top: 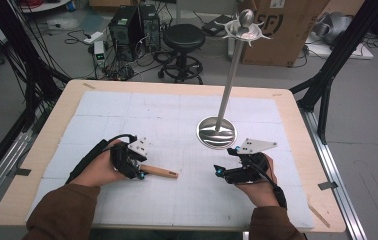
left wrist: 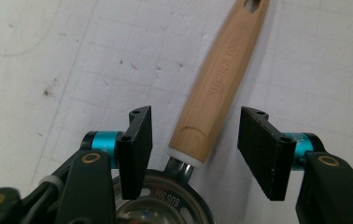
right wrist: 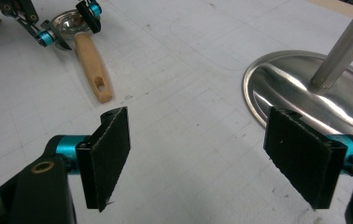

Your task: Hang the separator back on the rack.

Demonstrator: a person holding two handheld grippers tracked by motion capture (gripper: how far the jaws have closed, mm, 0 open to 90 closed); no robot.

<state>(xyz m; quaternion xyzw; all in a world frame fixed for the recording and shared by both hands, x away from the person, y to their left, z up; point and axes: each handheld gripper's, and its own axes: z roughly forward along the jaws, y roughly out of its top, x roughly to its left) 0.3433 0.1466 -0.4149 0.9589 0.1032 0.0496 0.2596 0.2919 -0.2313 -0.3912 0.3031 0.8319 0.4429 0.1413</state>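
- Wooden handle (left wrist: 217, 88) stamped KUCHEN TOOL, metal bowl (right wrist: 68, 21) on its end; the utensil lies flat on the white gridded mat (top: 177, 195) on the table (top: 44, 145), at the left.
- Our left gripper (left wrist: 194, 140) has its fingers (left wrist: 139, 140) wide open either side of the handle's neck, touching nothing.
- Our right gripper (right wrist: 198, 154) is also spread wide and empty, just beside the shiny round base (right wrist: 282, 88) of the tall metal stand (top: 229, 75).
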